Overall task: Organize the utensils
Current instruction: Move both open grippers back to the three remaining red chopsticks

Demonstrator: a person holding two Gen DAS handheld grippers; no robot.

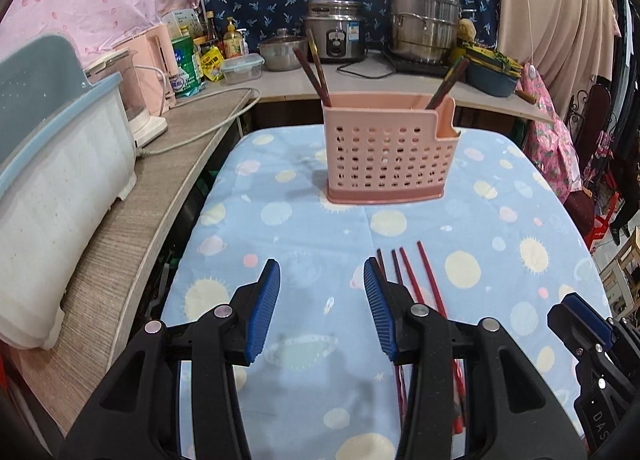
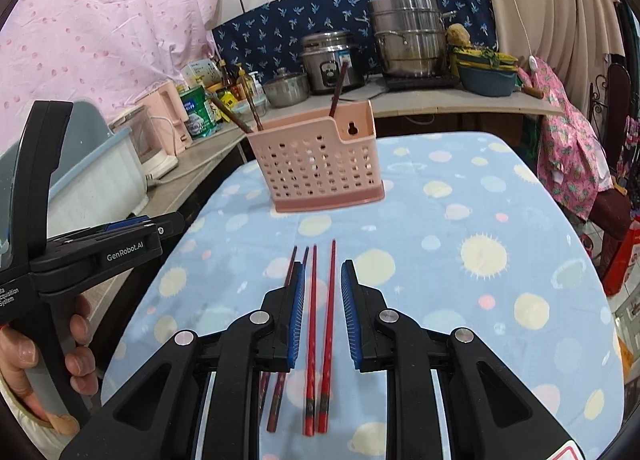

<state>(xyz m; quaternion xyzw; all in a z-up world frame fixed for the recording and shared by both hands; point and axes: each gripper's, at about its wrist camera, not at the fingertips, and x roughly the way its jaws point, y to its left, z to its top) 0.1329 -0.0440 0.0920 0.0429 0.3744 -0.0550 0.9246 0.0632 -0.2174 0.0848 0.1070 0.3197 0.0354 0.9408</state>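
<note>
A pink perforated utensil holder (image 1: 390, 154) (image 2: 320, 164) stands upright on the blue patterned table, with dark chopsticks (image 1: 316, 72) (image 2: 338, 90) sticking out of it. Two red chopsticks (image 2: 322, 336) and two darker ones (image 2: 289, 272) lie side by side on the cloth; they also show in the left wrist view (image 1: 416, 280). My right gripper (image 2: 322, 280) is open, its jaws to either side of the red pair, above them. My left gripper (image 1: 322, 280) is open and empty, just left of the chopsticks; it also shows at the left of the right wrist view (image 2: 132, 232).
A wooden counter (image 1: 152, 196) runs along the left with a blue-and-white dish bin (image 1: 60, 180) and a pink appliance (image 1: 154, 64). The back counter holds a rice cooker (image 1: 336, 36), steel pots (image 1: 424, 24), bottles and a blue bowl (image 1: 490, 78). The table (image 1: 540, 220) drops off at the right.
</note>
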